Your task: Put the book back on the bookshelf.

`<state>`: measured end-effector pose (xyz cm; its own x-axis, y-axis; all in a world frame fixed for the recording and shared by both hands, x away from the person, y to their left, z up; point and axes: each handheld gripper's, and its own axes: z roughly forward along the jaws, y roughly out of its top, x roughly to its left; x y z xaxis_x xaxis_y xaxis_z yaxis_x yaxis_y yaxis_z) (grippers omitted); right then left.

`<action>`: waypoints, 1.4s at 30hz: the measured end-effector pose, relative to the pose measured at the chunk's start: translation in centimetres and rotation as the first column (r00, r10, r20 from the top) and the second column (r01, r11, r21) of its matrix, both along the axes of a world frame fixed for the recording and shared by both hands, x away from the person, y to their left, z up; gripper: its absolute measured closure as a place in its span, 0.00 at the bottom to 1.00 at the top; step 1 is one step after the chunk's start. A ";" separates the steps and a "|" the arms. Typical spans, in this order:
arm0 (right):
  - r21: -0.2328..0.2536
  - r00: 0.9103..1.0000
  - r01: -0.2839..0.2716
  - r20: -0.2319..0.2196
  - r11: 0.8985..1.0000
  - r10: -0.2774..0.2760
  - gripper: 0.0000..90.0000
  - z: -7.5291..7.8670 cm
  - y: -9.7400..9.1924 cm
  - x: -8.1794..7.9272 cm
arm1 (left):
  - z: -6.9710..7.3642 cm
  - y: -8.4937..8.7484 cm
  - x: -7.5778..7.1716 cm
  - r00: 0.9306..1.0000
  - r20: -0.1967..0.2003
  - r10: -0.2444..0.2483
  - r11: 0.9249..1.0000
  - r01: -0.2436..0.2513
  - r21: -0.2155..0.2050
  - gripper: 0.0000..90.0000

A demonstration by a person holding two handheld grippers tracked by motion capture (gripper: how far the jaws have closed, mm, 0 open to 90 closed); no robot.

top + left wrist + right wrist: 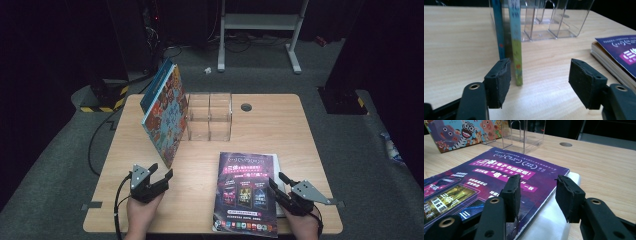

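Right gripper (278, 186): at 5 o'clock, jaws spread, straddling the purple book's right edge, pinching nothing.
Purple book (247, 192): flat on the table (280, 130).
Left gripper (161, 176): at 7 o'clock, jaws spread, empty.
Picture book (167, 115): at 11 o'clock, leaning against the clear rack (210, 116).

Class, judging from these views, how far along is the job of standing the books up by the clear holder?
Done: two picture books stand leaning against the clear holder. In hand: the left gripper sits open and empty before them; the right gripper straddles the purple book's edge, not pressing it. Left: that book lies flat.
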<state>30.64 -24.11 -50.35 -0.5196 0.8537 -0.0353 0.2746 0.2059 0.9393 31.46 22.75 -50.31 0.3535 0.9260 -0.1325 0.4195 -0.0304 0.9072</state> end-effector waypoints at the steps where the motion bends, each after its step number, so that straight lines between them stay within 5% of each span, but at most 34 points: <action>1: -0.001 1.000 0.001 0.000 1.000 -0.001 0.61 0.0 0.0 0.0 | -0.1 -0.1 -0.1 1.000 -0.003 -0.004 1.000 0.004 0.000 0.38; 8: -0.002 1.000 0.004 -0.006 1.000 -0.004 0.60 0.0 0.0 0.0 | -0.9 -0.8 -0.6 0.998 -0.049 -0.036 0.999 0.036 0.001 0.36; 19: 0.000 1.000 0.003 -0.020 1.000 -0.003 0.59 0.0 -0.1 -0.1 | -1.7 -3.0 -1.7 0.989 -0.106 -0.108 0.990 0.116 0.078 0.35; 23: -0.004 0.999 -0.006 -0.041 1.000 0.006 0.58 0.0 0.0 0.0 | -1.8 -3.6 -1.8 0.983 -0.134 -0.128 0.987 0.139 0.076 0.31; 29: -0.018 0.998 -0.019 -0.065 1.000 0.017 0.53 0.0 0.3 -0.2 | -1.9 -4.7 -1.6 0.978 -0.158 -0.136 0.979 0.157 0.127 0.19; 35: -0.044 0.997 -0.025 -0.071 0.999 0.022 0.41 0.6 1.0 -0.9 | -1.9 -6.1 -1.1 0.967 -0.182 -0.180 0.975 0.201 0.100 0.17; 42: -0.065 0.989 -0.020 -0.147 0.998 0.010 0.31 1.5 0.9 -0.8 | -1.8 -8.5 -0.4 0.947 -0.191 -0.259 0.951 0.285 0.119 0.18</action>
<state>29.88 -23.25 -48.87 -0.5362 0.8439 -0.0145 0.4042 0.2718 0.8733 31.10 14.24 -52.12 0.5781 0.8114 -0.0862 0.5255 -0.2894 0.8001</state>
